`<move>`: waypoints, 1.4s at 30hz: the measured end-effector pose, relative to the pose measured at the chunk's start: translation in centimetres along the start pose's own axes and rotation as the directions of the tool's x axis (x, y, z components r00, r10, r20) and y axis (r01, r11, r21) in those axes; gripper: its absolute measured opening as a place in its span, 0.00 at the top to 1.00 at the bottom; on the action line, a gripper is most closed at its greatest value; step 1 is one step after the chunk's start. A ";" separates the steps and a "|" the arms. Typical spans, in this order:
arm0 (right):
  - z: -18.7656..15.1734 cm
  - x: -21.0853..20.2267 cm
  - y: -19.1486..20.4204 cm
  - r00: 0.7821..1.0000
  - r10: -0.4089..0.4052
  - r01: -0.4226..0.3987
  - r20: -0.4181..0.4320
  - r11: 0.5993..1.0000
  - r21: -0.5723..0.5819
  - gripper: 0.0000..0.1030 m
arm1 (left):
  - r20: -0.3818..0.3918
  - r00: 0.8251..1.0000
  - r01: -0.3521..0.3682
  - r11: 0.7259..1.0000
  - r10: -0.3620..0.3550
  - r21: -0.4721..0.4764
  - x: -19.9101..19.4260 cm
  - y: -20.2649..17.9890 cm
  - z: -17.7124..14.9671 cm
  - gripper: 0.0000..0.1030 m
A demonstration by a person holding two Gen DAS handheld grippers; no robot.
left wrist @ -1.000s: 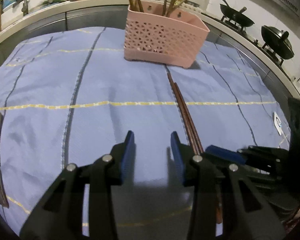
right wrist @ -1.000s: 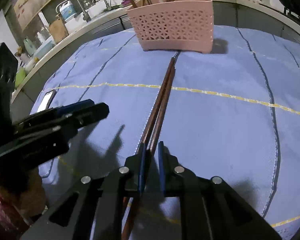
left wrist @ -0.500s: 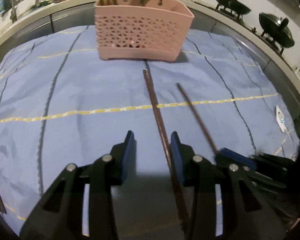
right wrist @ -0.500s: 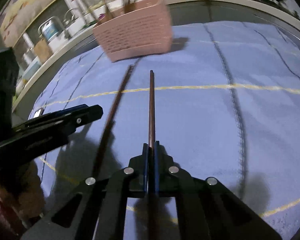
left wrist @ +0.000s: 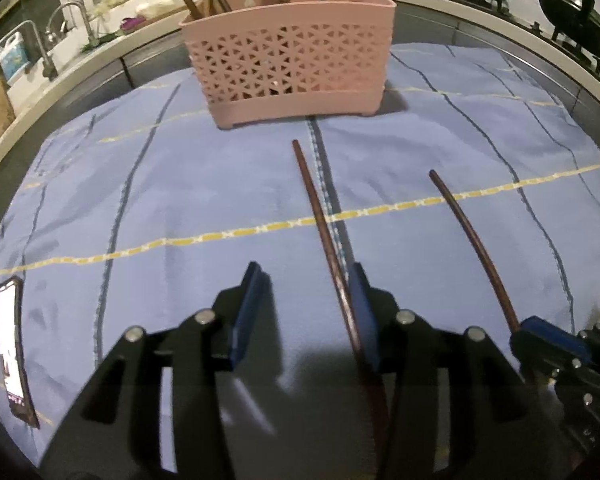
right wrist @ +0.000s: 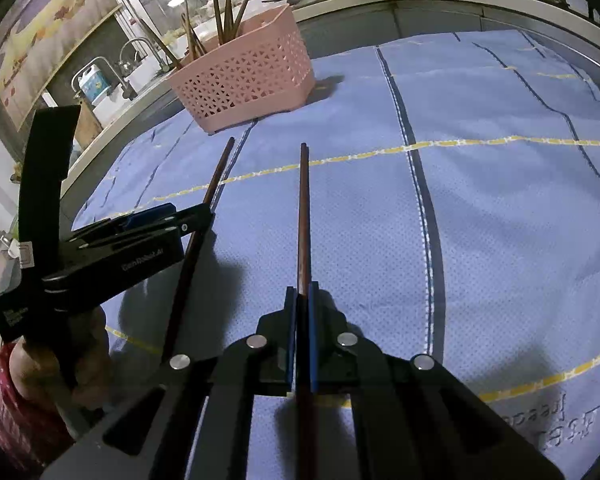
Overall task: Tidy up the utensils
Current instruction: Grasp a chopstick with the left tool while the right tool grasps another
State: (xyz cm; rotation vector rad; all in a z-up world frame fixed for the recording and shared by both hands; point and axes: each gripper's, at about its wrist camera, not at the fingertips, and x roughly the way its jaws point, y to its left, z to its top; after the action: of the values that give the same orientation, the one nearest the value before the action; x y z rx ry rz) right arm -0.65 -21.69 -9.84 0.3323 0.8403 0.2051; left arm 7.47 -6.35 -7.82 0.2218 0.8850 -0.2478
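Left wrist view: at the far left a phone (left wrist: 14,350) lies on the blue cloth (left wrist: 180,200). Your left gripper (left wrist: 306,280) is opening, its jaws about half apart. One chopstick (left wrist: 320,216) lies between them, close against the right pad; I cannot tell if it touches. At the back stands the pink basket (left wrist: 292,60) with more chopsticks upright inside. To the right, the second chopstick (left wrist: 472,240) points toward the basket, its near end in your right gripper (left wrist: 540,330).

Right wrist view: your left hand (right wrist: 60,360) grips the left tool's handle. In the middle, the right gripper (right wrist: 300,300) is clamped tight on its chopstick (right wrist: 303,208), above the cloth.
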 end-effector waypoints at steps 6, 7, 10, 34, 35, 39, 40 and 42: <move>0.0 -0.1 -0.1 1.000 0.008 -0.008 0.004 1.000 0.011 0.95 | 0.015 1.000 -0.019 1.000 0.019 0.012 -0.2 0.0 -0.2 0.57; 0.0 -0.1 -0.1 1.000 0.008 -0.008 0.003 1.000 0.012 0.95 | 0.018 1.000 -0.021 1.000 0.020 0.014 -0.2 0.0 -0.3 0.57; 0.0 -0.1 -0.1 1.000 0.010 -0.010 0.003 1.000 0.015 0.95 | 0.022 1.000 -0.021 1.000 0.021 0.013 -0.1 0.2 -0.3 0.57; 0.1 0.1 0.1 1.000 -0.007 0.007 0.004 1.000 0.014 0.95 | 0.018 1.000 0.018 0.999 -0.017 -0.027 0.0 1.6 -0.6 0.57; 0.1 0.1 0.2 1.000 -0.008 0.008 0.004 1.000 0.014 0.95 | 0.017 1.000 0.023 0.999 -0.022 -0.030 0.0 1.7 -0.6 0.57; 0.2 0.2 0.2 1.000 -0.008 0.008 0.003 1.000 0.016 0.95 | 0.016 0.999 0.032 0.999 -0.032 -0.035 0.0 1.9 -0.8 0.57; 0.2 0.2 0.3 1.000 -0.009 0.009 0.003 1.000 0.016 0.95 | 0.016 0.999 0.033 0.999 -0.032 -0.035 0.0 2.0 -0.8 0.57; 0.3 0.2 0.3 1.000 -0.010 0.010 0.002 1.000 0.016 0.95 | 0.017 0.999 0.034 0.999 -0.034 -0.035 0.0 2.0 -0.8 0.57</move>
State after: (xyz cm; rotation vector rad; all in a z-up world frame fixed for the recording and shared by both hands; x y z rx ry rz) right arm -0.31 -21.36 -9.72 0.3431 0.8414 0.1890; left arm 7.48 -4.17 -8.10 0.1716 0.8772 -0.2651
